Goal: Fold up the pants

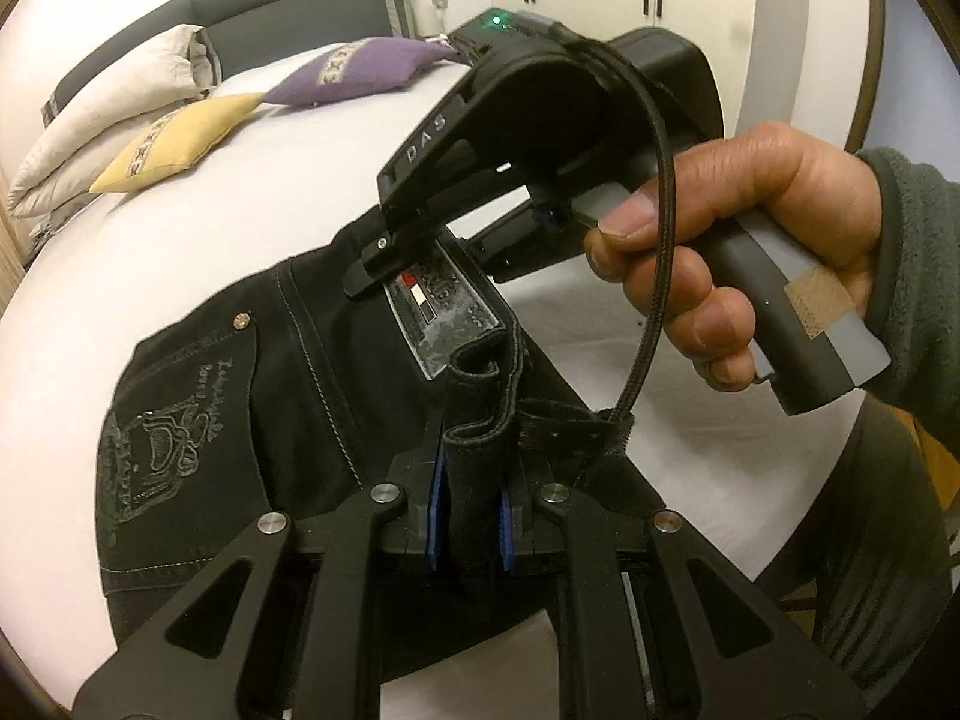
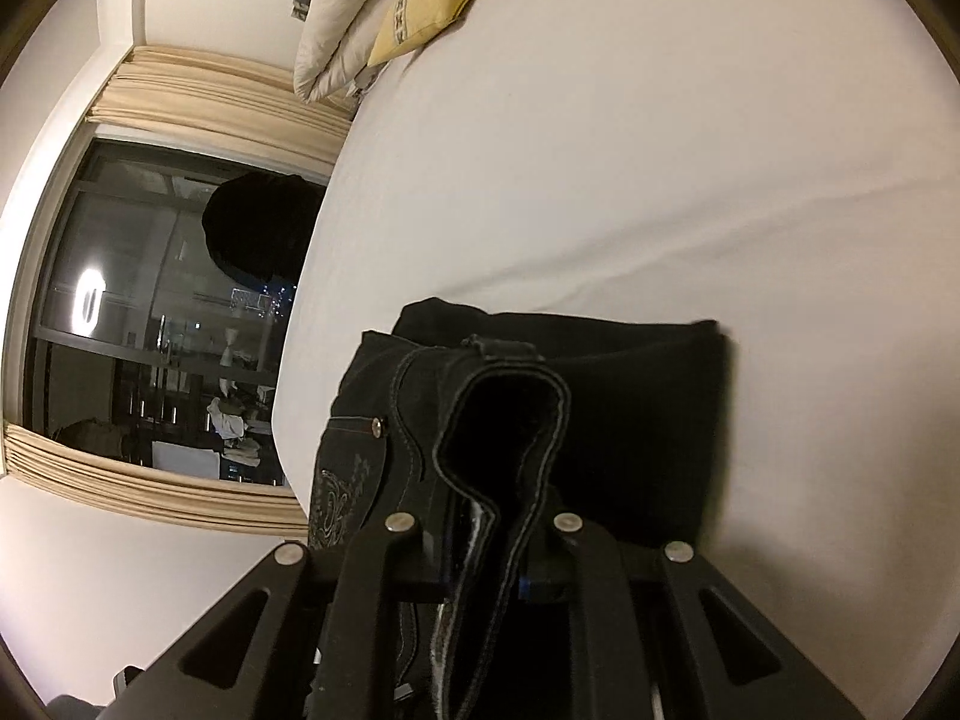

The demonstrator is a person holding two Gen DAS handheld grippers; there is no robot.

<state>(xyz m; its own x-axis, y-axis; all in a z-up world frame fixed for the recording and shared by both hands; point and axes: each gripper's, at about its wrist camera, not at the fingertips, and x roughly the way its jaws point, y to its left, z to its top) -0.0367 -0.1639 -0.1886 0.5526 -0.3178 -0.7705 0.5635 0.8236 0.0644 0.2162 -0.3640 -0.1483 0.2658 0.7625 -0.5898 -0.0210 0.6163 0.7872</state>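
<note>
Left cam shows the whole right gripper (image 1: 375,267) from outside, w/ the hand (image 1: 738,252) on its handle; right cam shows a dark window (image 2: 162,312) and curtains instead. Pants (image 1: 252,420) are black denim w/ pale stitching, a rivet and an embroidered back pocket, lying on the white bed (image 1: 270,192). Left gripper (image 1: 471,516) has its blue pads clamped on a fold of waistband. Right gripper's (image 2: 486,576) jaws are pinched on the waistband edge too. From the right cam, pants run away from the gripper across the sheet, folded end farthest. Yellow pillow (image 1: 174,141) and purple pillow (image 1: 360,69) sit near the headboard.
</note>
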